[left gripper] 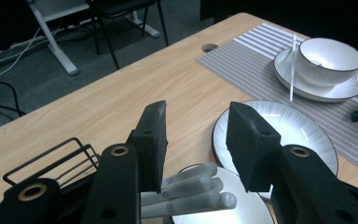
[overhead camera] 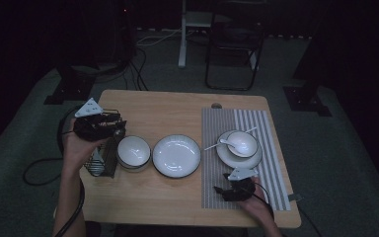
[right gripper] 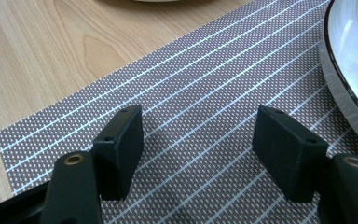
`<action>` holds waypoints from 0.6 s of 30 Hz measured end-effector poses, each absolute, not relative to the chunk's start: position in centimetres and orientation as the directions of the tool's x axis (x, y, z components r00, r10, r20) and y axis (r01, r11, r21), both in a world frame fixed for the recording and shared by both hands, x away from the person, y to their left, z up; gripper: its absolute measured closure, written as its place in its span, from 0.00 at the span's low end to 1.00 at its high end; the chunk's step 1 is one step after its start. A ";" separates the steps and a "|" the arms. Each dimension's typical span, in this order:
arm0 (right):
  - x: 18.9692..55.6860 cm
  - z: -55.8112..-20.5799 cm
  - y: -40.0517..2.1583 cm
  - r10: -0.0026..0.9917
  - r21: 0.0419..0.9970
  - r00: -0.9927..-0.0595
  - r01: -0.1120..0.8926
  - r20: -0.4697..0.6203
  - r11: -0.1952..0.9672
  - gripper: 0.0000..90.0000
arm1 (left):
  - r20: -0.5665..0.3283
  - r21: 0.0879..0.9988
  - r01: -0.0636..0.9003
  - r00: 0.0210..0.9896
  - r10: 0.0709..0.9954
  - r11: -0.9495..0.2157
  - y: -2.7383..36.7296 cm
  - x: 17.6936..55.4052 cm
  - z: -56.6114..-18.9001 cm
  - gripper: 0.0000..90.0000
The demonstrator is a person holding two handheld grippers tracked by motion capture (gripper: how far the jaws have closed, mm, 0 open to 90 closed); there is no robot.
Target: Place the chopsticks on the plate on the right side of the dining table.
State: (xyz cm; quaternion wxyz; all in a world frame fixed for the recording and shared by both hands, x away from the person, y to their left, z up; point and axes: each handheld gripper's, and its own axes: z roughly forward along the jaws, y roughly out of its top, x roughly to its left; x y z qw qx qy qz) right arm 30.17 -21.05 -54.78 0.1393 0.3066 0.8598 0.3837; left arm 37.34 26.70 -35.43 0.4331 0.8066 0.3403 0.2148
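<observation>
My left gripper [overhead camera: 109, 127] hangs open over the left end of the wooden table [overhead camera: 177, 111], above a black wire rack [overhead camera: 103, 159]. In the left gripper view its jaws [left gripper: 196, 112] stand apart with nothing between them. Below them lie several white utensil handles [left gripper: 186, 191], and the wire rack [left gripper: 51, 158] sits at the lower left. My right gripper [overhead camera: 223, 184] rests low on the striped placemat [overhead camera: 256, 123]. It is open, with bare mat [right gripper: 205, 70] between its jaws [right gripper: 198, 126].
An empty white bowl [overhead camera: 133, 151] and a wide white plate [overhead camera: 176, 155] stand mid-table. On the placemat sits a bowl [overhead camera: 243, 143] with a spoon [overhead camera: 222, 143] on a saucer [overhead camera: 227, 157], whose rim [right gripper: 354, 70] is close to my right gripper. A chair [overhead camera: 234, 44] stands beyond the table.
</observation>
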 end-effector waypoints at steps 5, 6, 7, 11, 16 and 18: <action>30.2 -54.8 -21.1 0.634 0.746 -0.774 0.420 -0.005 0.518 0.37 | 0.055 0.832 0.380 0.668 0.742 -0.404 26.8 37.6 -36.0 0.65; 30.2 -54.8 -21.1 0.634 0.746 -0.774 0.420 -0.005 0.518 0.37 | 0.055 0.832 0.380 0.668 0.742 -0.404 26.8 37.6 -36.0 0.65; 30.2 -54.8 -21.1 0.634 0.745 -0.773 0.421 -0.004 0.517 0.37 | 0.043 0.833 0.386 0.670 0.741 -0.396 27.0 37.7 -36.3 0.65; 30.2 -54.8 -21.0 0.634 0.745 -0.773 0.421 -0.003 0.517 0.37 | 0.044 0.834 0.383 0.670 0.741 -0.397 27.1 37.9 -36.2 0.65; 30.2 -54.8 -21.0 0.634 0.745 -0.773 0.421 -0.003 0.517 0.37 | 0.038 0.836 0.384 0.671 0.741 -0.391 27.0 38.4 -35.9 0.65; 30.2 -54.8 -21.1 0.634 0.745 -0.773 0.421 -0.003 0.517 0.37 | 0.032 0.838 0.387 0.669 0.743 -0.385 27.1 38.7 -35.9 0.65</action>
